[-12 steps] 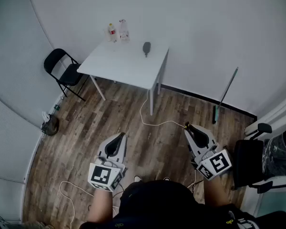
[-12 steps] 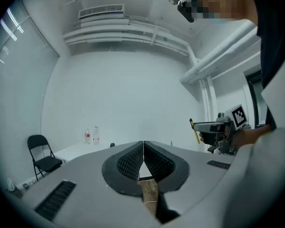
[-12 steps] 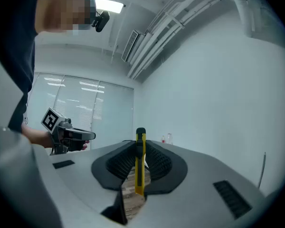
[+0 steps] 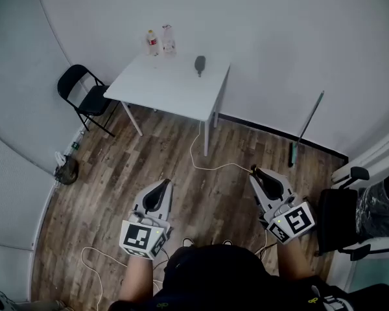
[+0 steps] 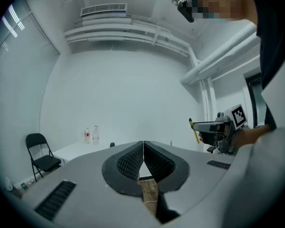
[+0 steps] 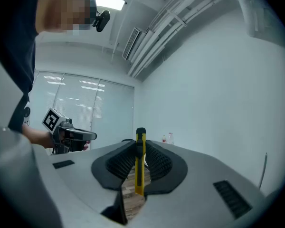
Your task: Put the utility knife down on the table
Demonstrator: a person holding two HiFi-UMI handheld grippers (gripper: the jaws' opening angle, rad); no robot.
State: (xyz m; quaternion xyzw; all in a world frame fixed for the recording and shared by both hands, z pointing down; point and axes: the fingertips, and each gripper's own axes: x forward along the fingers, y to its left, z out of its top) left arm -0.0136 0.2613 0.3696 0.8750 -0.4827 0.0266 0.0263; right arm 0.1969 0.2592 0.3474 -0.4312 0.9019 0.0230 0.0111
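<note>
A yellow utility knife [image 6: 140, 161] stands upright between the jaws of my right gripper [image 6: 140, 148], which is shut on it; its black tip rises above the jaws. In the head view the right gripper [image 4: 260, 174] is held over the wood floor, and the knife shows only as a small tip [image 4: 253, 169]. My left gripper [image 4: 161, 188] hangs at the same height, left of it. The left gripper [image 5: 143, 148] has its jaws shut together with nothing between them. The white table [image 4: 170, 85] stands far ahead by the wall.
On the table stand two bottles [image 4: 159, 43] and a dark object [image 4: 199, 63]. A black folding chair [image 4: 83, 96] is left of the table. A white cable [image 4: 207, 167] runs over the floor. A green-ended pole [image 4: 305, 129] leans on the wall. A black chair [image 4: 337, 222] stands at right.
</note>
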